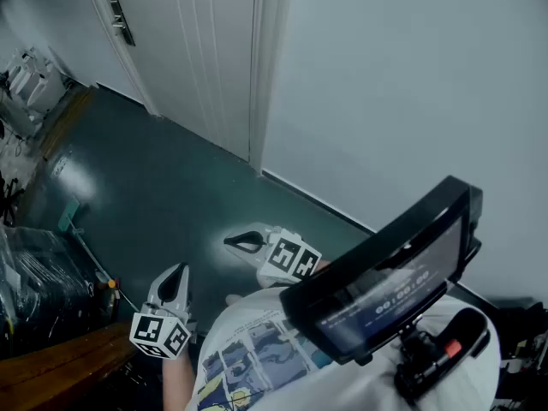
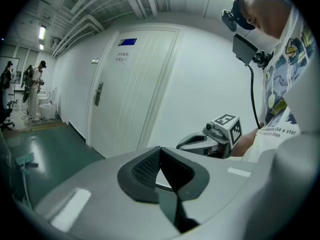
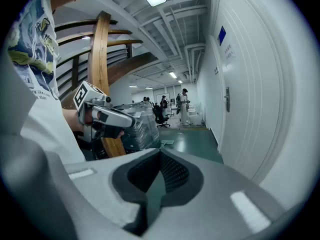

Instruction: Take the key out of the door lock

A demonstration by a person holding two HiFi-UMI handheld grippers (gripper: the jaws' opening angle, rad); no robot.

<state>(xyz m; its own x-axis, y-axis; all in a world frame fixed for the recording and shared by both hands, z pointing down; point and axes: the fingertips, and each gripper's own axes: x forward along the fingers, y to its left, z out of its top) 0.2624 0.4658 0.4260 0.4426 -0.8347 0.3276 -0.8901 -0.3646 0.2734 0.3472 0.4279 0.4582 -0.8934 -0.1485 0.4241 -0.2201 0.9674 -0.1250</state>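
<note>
A white door (image 1: 184, 50) stands shut at the far end of the green floor, with a dark lever handle (image 1: 121, 21) on its left side. The same door (image 2: 132, 89) and its handle (image 2: 98, 93) appear in the left gripper view, and the door (image 3: 250, 104) with its handle (image 3: 227, 99) in the right gripper view. No key can be made out at this distance. My left gripper (image 1: 181, 270) and right gripper (image 1: 229, 241) are held low near the person's body, both far from the door. Both are shut and hold nothing.
A wooden stair beam (image 3: 102, 74) and plastic-wrapped goods (image 1: 38, 272) stand on the left. A screen on a mount (image 1: 390, 272) hangs in front of the person's chest. People (image 2: 35, 84) stand far down the hall. White wall (image 1: 402, 84) runs right of the door.
</note>
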